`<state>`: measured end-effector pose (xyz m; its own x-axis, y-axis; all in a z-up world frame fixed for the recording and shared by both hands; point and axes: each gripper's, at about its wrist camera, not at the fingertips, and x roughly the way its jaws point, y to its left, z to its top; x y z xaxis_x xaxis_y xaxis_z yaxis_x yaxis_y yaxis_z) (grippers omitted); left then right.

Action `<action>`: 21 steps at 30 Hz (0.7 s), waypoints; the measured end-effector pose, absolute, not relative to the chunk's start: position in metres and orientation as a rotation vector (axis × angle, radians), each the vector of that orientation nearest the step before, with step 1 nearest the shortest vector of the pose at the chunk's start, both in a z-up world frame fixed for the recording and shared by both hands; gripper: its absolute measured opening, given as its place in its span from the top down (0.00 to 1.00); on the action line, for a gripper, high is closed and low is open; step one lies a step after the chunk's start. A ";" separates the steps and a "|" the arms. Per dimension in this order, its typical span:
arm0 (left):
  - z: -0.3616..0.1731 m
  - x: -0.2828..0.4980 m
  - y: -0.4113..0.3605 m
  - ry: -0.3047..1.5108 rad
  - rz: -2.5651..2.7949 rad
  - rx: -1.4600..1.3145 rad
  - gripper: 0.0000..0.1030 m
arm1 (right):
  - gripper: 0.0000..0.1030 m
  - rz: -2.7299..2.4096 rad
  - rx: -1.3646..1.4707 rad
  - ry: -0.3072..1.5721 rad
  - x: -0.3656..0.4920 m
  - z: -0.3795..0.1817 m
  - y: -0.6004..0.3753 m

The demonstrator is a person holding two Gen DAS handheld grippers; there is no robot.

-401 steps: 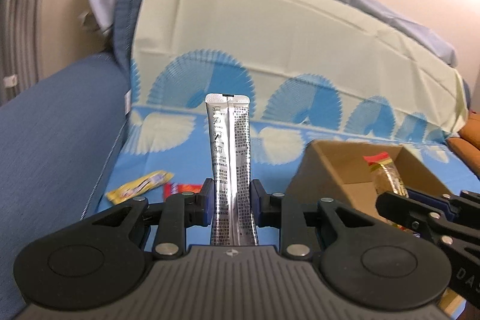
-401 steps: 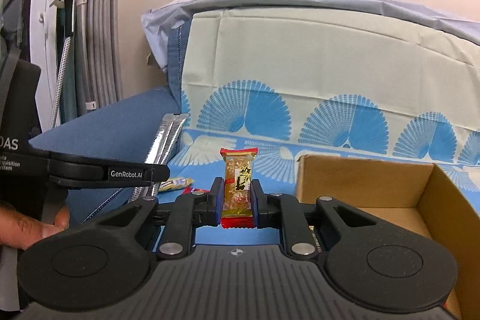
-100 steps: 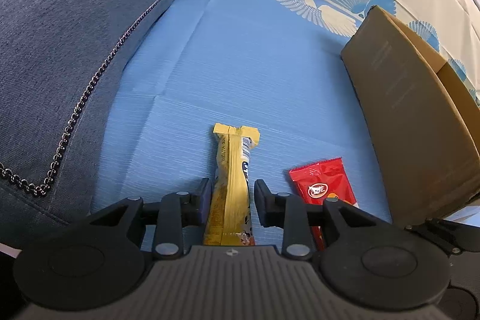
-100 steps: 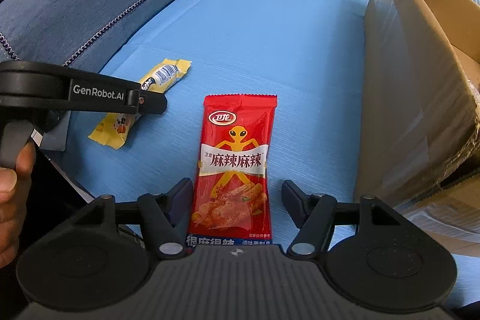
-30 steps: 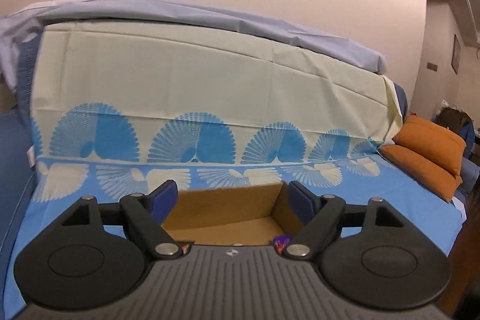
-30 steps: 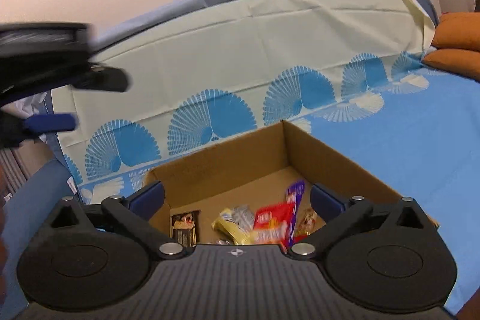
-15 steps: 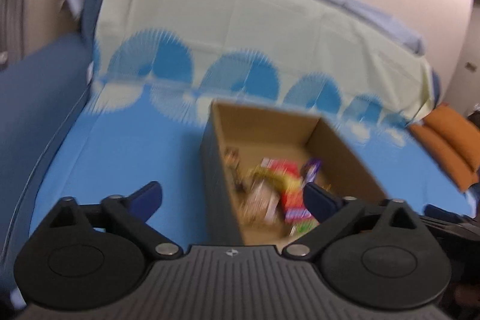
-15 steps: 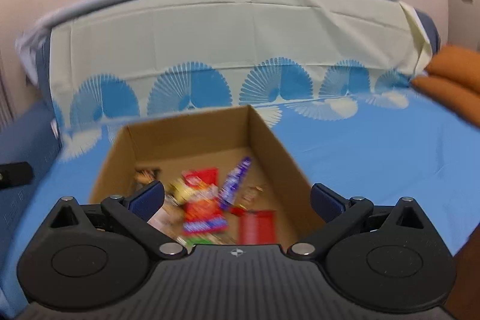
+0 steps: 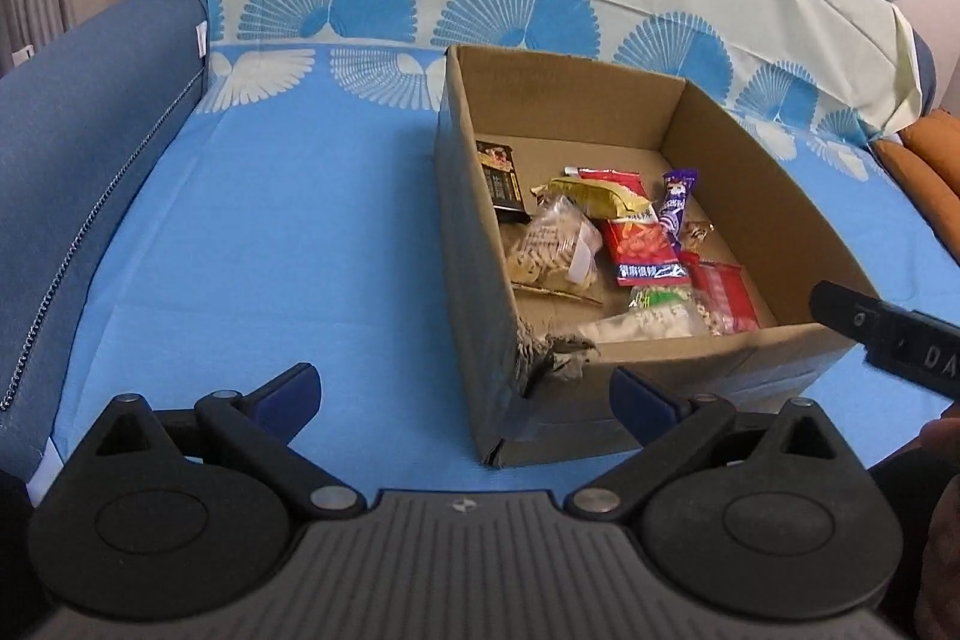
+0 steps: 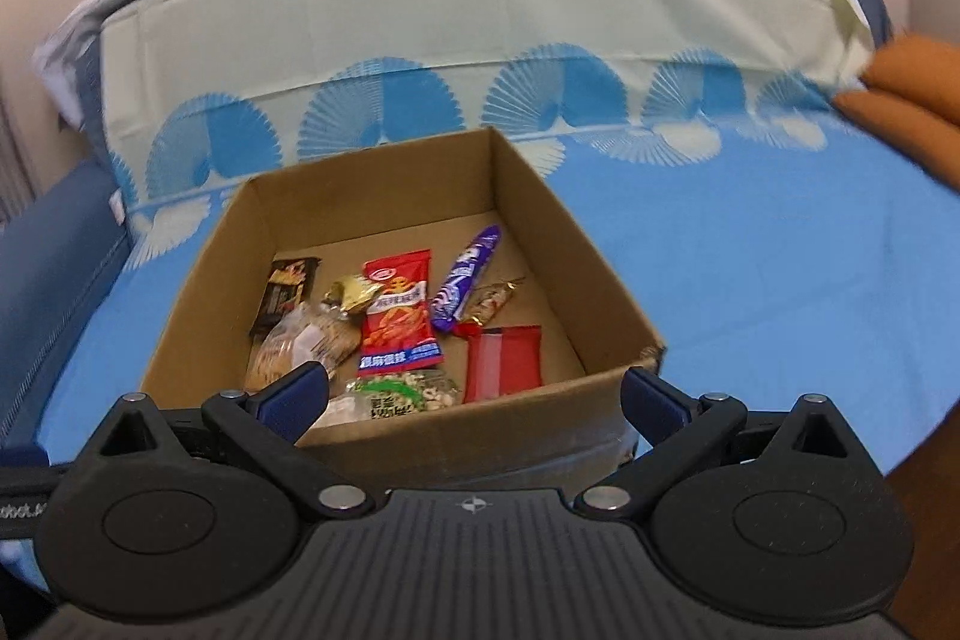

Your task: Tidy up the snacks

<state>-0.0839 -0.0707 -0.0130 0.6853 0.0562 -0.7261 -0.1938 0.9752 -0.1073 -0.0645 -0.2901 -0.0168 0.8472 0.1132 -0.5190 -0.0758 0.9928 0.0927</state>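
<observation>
Left wrist view: the left gripper (image 9: 462, 397) hangs empty above a sofa seat draped in a bright blue cloth with white and blue fan prints (image 9: 270, 220), its blue-padded fingers (image 9: 288, 388) spread wide and released. Ahead and slightly to the right stands an open brown cardboard box (image 9: 474, 244), its near left corner torn and frayed. Inside lie the snacks: a black rectangular packet (image 9: 501, 178) against the left wall, a clear bag of pale biscuits (image 9: 552, 250), a crumpled yellow wrapper (image 9: 594, 196) resting over a red packet with orange sticks printed on it (image 9: 642, 244), a purple wrapped bar (image 9: 678, 202), a flat red pouch (image 9: 726, 298) and a clear bag of green and white nuts (image 9: 660, 304) near the front wall. A dark blue sofa armrest (image 9: 78, 112) rises at left, and an orange cushion (image 9: 924, 172) shows at far right. Part of the right gripper's black body crosses the right edge.

Right wrist view: the right gripper (image 10: 474, 400) is held just before the box's front wall (image 10: 468, 436), its fingers (image 10: 654, 406) likewise parted and grasping nothing. The same cardboard box sits on the blue cloth (image 10: 750, 250), with the red stick-snack packet (image 10: 399, 310) in the middle, the purple bar (image 10: 465, 280) leaning to its right, a small gold-and-red wrapped sweet (image 10: 492, 304) beside that, the flat red pouch (image 10: 504, 358) nearer the front, the nut bag (image 10: 402, 391) against the front wall, and the black packet (image 10: 288, 292) and biscuit bag (image 10: 300, 346) at left. Orange cushions (image 10: 912, 94) lie at the far right.
</observation>
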 end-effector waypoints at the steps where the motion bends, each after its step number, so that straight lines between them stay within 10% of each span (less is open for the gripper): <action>1: -0.013 -0.084 -0.071 0.805 0.141 -0.179 0.01 | 0.01 0.104 0.040 0.548 -0.066 -0.018 -0.285; 21: -0.015 -0.080 -0.083 0.820 0.130 -0.154 0.01 | 0.01 0.128 -0.088 0.516 -0.072 -0.018 -0.263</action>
<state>-0.0801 -0.0833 -0.0150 0.6752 0.0556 -0.7355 -0.1745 0.9809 -0.0860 -0.0724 -0.2630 -0.0183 0.8621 0.0996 -0.4969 -0.1439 0.9883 -0.0515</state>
